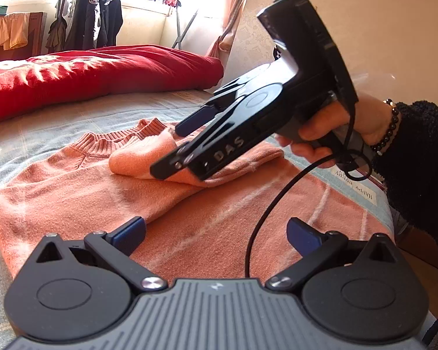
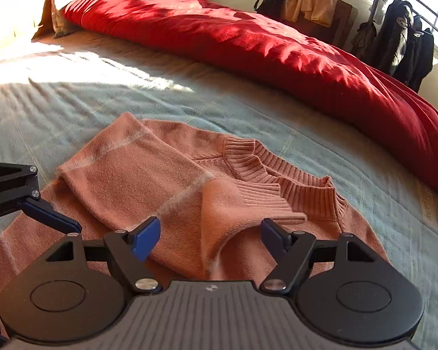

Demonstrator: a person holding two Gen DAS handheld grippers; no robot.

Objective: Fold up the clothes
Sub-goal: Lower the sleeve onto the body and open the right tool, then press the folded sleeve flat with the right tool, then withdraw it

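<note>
Lying flat across the middle of both views on a pale blue bedsheet [image 2: 73,108], the salmon-pink sweater [image 1: 73,198] has 1 sleeve [image 2: 149,180] folded over its chest toward the ribbed collar [image 2: 277,172]. At the bottom of its own view the left gripper [image 1: 216,230] hovers with jaws spread and empty, while the right gripper [image 2: 210,233], stamped "DAS" on its side, also stands spread over the sleeve's cuff [image 2: 265,201]. A label at the right edge of the left view reads "HAPPY EVERY", and a red duvet [image 2: 277,46] fills the upper part of the right view

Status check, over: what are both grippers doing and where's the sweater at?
Left gripper open, empty. Right gripper open over the folded sleeve. Sweater flat on bed, sleeves in. Nothing blocking.
</note>
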